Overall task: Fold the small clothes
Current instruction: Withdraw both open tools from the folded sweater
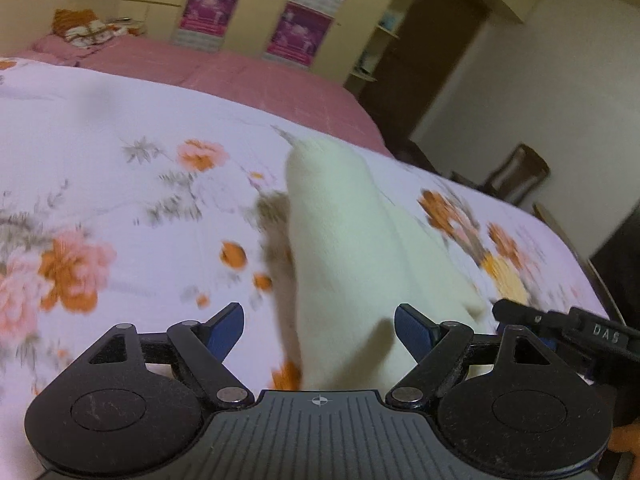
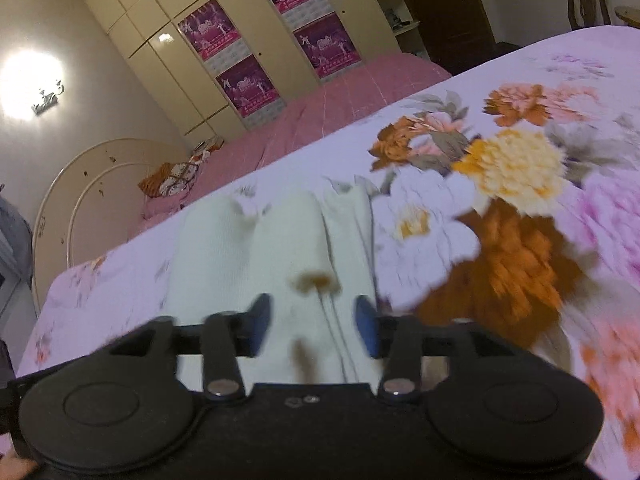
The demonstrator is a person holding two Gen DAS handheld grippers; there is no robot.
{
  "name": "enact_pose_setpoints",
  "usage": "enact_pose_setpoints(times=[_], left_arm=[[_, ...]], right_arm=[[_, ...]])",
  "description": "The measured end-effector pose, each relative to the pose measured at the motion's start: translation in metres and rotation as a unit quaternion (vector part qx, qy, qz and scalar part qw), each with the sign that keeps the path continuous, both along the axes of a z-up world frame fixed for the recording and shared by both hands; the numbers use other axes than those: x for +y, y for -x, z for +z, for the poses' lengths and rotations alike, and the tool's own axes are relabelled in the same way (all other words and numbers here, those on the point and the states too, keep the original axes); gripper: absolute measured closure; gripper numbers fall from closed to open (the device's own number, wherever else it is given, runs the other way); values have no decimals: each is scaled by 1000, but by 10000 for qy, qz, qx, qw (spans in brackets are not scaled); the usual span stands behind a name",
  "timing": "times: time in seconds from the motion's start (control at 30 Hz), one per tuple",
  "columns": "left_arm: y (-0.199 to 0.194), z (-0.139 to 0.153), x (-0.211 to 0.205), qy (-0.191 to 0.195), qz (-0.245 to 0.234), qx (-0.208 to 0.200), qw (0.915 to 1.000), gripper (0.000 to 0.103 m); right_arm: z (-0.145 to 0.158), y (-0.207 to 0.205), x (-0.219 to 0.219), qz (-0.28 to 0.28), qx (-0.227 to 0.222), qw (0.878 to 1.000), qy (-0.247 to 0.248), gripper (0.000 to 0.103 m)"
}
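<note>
A small cream-white garment (image 1: 344,232) lies on the floral bedspread (image 1: 120,200), stretching away from me. My left gripper (image 1: 319,316) is open, its blue-padded fingers apart on either side of the garment's near end. In the right wrist view the same garment (image 2: 248,248) shows ribbed folds and a small brown flower print. My right gripper (image 2: 313,312) is open over its near end, fingers on either side of the cloth. The right gripper's body (image 1: 568,328) shows at the right edge of the left wrist view. Both views are motion-blurred.
The bedspread (image 2: 520,160) covers a bed with a pink sheet (image 1: 240,76) beyond it. An orange patterned cloth heap (image 1: 88,30) lies near the headboard. A wardrobe with purple posters (image 2: 248,60) stands behind. A chair (image 1: 516,172) stands past the bed's right edge.
</note>
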State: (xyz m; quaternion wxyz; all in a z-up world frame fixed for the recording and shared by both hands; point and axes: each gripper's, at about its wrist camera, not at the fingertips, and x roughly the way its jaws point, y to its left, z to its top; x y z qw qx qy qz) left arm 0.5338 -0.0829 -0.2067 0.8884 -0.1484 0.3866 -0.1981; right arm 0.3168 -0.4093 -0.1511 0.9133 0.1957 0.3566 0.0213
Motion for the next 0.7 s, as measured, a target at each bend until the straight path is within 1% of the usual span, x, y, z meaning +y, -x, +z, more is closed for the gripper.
enact_pose_setpoints(times=[0.13, 0.2, 0.27, 0.3, 0.33, 0.4, 0.43, 0.47, 0.53, 0.63, 0.67, 0.7], left_arm=[[-20, -5, 1, 61, 165, 2, 9998, 21], [-26, -9, 0, 60, 170, 30, 9998, 21], [-29, -13, -3, 69, 180, 71, 9998, 21], [-31, -15, -3, 88, 194, 95, 9997, 21], [-32, -16, -3, 96, 206, 111, 9997, 21], [-34, -19, -4, 101, 219, 134, 9996, 21], [-34, -19, -5, 96, 223, 134, 9996, 20], [-35, -20, -5, 92, 229, 134, 9996, 19], [-36, -18, -7, 104, 218, 122, 9996, 19], [-37, -16, -13, 154, 129, 77, 9998, 19], [-38, -17, -16, 142, 99, 76, 9998, 19], [-40, -18, -21, 86, 68, 80, 9999, 19]], right_arm=[[-16, -33, 1, 161, 174, 9996, -147, 47], [-26, -44, 3, 275, 334, 9989, -193, 47], [-31, -47, 5, 342, 360, 9983, -289, 47], [-31, -47, 8, 424, 334, 9980, -317, 52], [-30, -48, 12, 505, 332, 9978, -268, 64], [-31, -48, 23, 695, 357, 9969, -36, 80], [-29, -47, 27, 753, 315, 9966, 86, 83], [-27, -45, 31, 799, 246, 9963, 198, 84], [-18, -35, 39, 800, -35, 9955, 513, 86], [4, -13, 42, 661, -646, 9909, 974, 87], [6, -10, 39, 602, -698, 9905, 1025, 87], [2, -11, 33, 563, -550, 9919, 996, 87]])
